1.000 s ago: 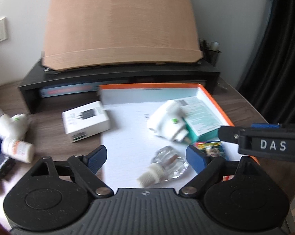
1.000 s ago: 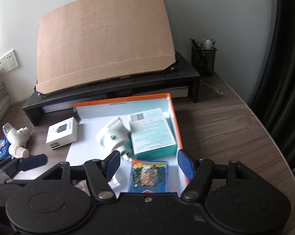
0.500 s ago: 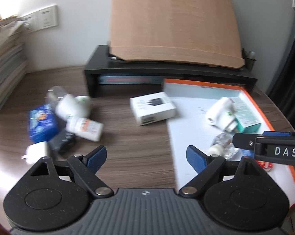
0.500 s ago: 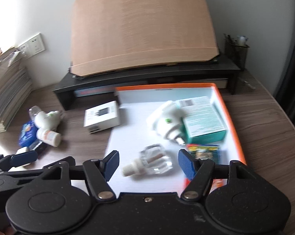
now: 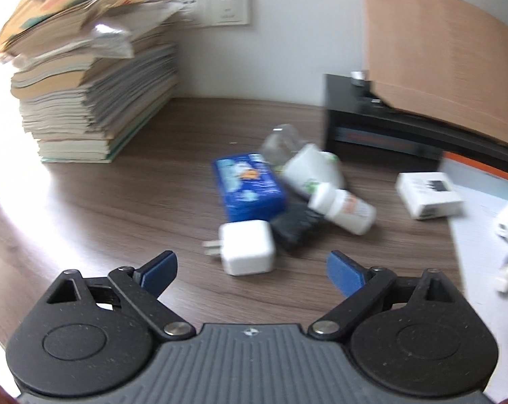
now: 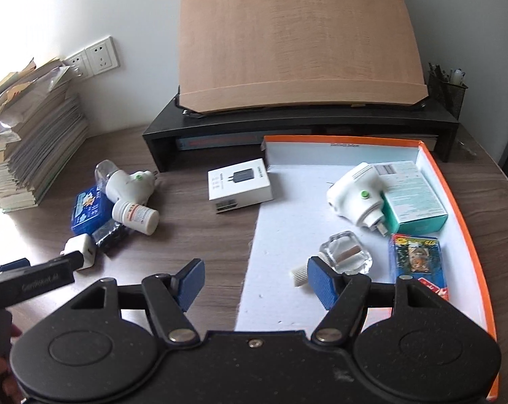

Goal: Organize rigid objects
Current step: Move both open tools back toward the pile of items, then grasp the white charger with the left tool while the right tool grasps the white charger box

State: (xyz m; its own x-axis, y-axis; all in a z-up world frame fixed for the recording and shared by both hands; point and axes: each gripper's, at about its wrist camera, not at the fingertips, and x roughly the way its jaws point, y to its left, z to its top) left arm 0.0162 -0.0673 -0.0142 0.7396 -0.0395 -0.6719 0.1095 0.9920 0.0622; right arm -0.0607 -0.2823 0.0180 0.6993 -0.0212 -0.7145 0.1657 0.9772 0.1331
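My left gripper (image 5: 251,259) hangs over the dark wood table, its jaws opening with nothing between the pads. Just ahead of it lies a white charger (image 5: 247,252). Behind the charger sit a black item (image 5: 292,227), a white pill bottle (image 5: 343,208), a blue pack (image 5: 249,185) and a white plug adapter (image 5: 313,168). My right gripper (image 6: 255,272) is open and empty above the left edge of the orange-rimmed tray (image 6: 456,185). The tray holds a white plug device (image 6: 355,198), a teal box (image 6: 412,195), a glass knob (image 6: 345,252) and a coloured packet (image 6: 415,259).
A white box (image 6: 240,185) lies on the table beside the tray. A tall stack of books (image 5: 92,94) stands at the left. At the back, a black riser (image 6: 304,124) carries a leaning wooden board (image 6: 297,40), with a pen holder (image 6: 447,91) at its right.
My left gripper has swung left, away from the tray and over to the pile of loose items, and its jaws have widened. The right gripper has also shifted left along the tray.
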